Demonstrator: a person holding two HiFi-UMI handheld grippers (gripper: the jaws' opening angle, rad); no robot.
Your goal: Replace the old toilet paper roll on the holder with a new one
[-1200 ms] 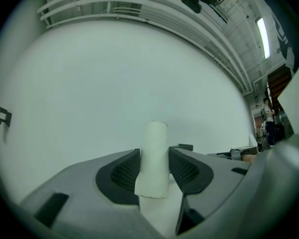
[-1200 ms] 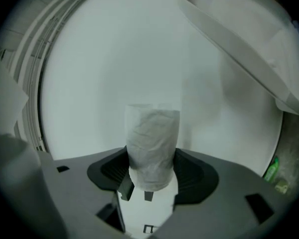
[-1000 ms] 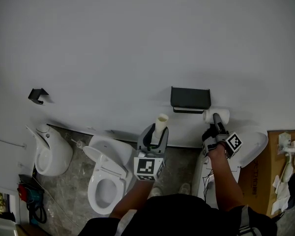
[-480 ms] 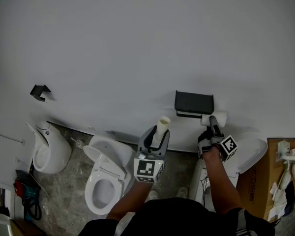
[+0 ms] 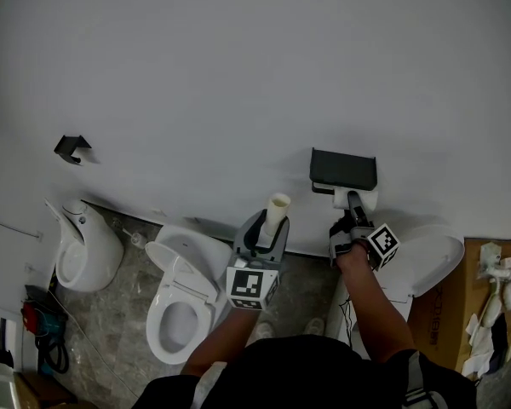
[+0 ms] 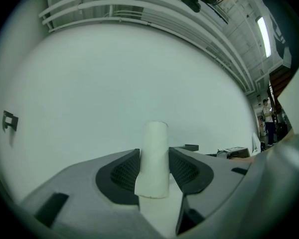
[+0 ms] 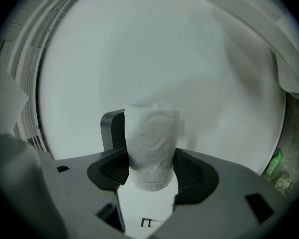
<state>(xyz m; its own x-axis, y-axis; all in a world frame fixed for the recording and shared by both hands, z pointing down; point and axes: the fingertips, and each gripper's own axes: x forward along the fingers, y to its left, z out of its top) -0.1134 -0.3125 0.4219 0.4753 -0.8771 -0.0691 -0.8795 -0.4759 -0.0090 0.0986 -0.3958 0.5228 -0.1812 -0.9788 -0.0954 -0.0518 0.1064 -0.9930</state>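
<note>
The new toilet paper roll (image 7: 152, 148) is sitting upright between the jaws of the right gripper (image 7: 152, 172), which are standing wide and pinching its wrinkled white sides. In the right gripper view the dark holder (image 7: 111, 128) is showing just behind the roll, to its left. From the head view, the roll (image 5: 369, 201) is hanging just under the holder's black cover (image 5: 343, 169) on the white wall (image 5: 238, 75); whether paper and holder are touching cannot be told. The right gripper (image 5: 354, 213) is pointing at the wall, with its marker cube at the person's hand.

The left gripper (image 6: 153, 169) is clamping the bare cardboard tube (image 6: 154, 153) of the old roll, its jaws drawn partway in on the tube's narrow sides. The tube (image 5: 277, 214) is sticking out past the left gripper (image 5: 269, 235), well apart from the holder. Below it, a white toilet (image 5: 157, 331) is standing with its lid up, and a small black hook (image 5: 71, 147) is jutting from the wall far to the left.
</note>
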